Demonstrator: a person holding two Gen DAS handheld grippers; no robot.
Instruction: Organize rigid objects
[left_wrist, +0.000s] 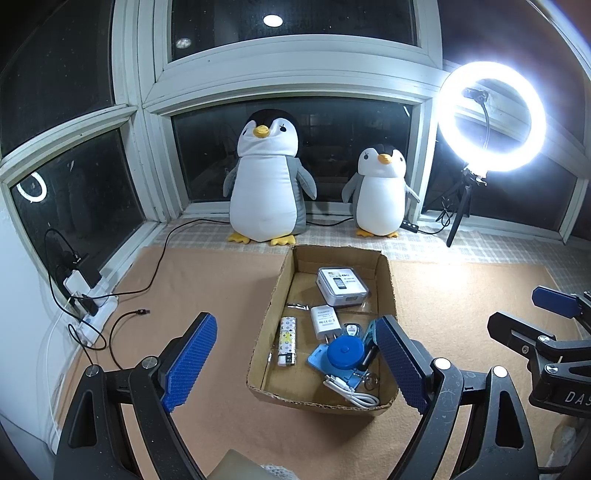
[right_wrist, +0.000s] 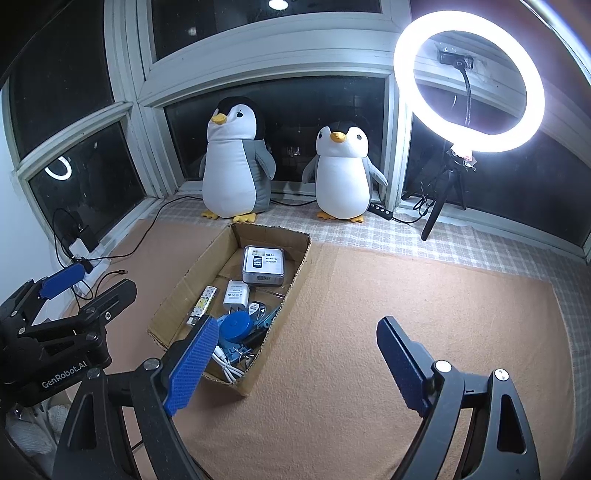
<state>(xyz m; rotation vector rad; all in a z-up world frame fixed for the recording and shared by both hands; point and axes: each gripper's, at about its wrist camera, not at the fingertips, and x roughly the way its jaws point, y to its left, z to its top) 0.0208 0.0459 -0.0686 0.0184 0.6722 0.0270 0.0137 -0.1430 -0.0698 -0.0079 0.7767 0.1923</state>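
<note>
Now both grippers held wide open, empty. Box seen ahead of left gripper, nearer it; right gripper offset rightward over mat.

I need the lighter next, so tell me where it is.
The lighter lies flat in the cardboard box, along its left wall in the left wrist view, just left of the white charger and the blue round case.

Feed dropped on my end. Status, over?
Left gripper and right gripper: jaws open, empty. Small items all in cardboard box. Mat beside it bare, nothing blocking.
</note>
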